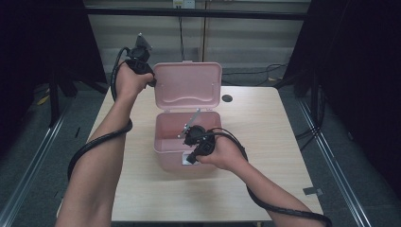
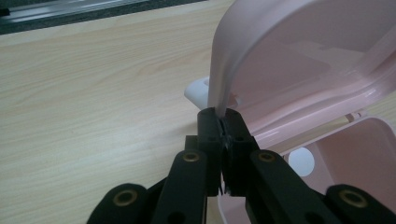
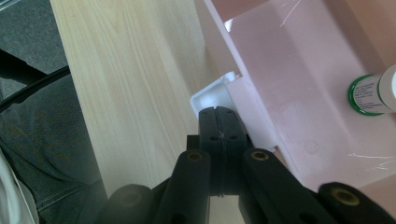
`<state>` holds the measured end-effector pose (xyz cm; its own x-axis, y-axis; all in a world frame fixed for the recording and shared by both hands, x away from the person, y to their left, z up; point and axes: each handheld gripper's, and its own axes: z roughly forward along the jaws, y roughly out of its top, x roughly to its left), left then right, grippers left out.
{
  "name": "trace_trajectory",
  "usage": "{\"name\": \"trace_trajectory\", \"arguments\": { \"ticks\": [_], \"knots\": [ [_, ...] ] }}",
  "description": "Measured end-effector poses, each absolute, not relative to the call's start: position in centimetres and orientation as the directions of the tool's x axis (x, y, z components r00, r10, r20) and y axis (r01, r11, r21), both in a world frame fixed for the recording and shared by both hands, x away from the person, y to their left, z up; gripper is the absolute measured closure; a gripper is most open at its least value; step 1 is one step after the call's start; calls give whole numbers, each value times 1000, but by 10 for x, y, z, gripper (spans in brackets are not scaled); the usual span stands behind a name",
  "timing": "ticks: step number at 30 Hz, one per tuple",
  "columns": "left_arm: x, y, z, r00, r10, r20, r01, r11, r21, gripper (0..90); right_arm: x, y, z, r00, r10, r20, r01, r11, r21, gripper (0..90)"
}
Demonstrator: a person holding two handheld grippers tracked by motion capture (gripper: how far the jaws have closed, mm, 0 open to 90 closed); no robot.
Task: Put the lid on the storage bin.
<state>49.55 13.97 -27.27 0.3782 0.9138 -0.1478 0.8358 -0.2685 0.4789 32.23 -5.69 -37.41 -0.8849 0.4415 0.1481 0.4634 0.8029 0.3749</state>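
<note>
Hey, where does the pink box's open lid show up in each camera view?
High view: the lid stands upright at top centre, behind the pink box, its left edge by the left tongs.
Left gripper view: the lid arches across the upper right, its rim pinched in the shut tongs.
Right gripper view: the lid is not clearly in it.
Shared landmark: the light wooden table.

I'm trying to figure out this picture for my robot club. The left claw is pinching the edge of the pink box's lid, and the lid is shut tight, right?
Not quite. The left claw does pinch the edge of the lid, but the lid is not shut: it stands open above the pink box. The high view shows this.
</note>
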Motion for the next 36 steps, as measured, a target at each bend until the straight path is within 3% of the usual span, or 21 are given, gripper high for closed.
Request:
{"name": "trace_trajectory", "arguments": {
  "ticks": [36],
  "knots": [
    [475,142,-267,404,910,-99,811,-306,499,875,327,-53,-373,-874,465,141,483,799,358,900]
  ]
}}
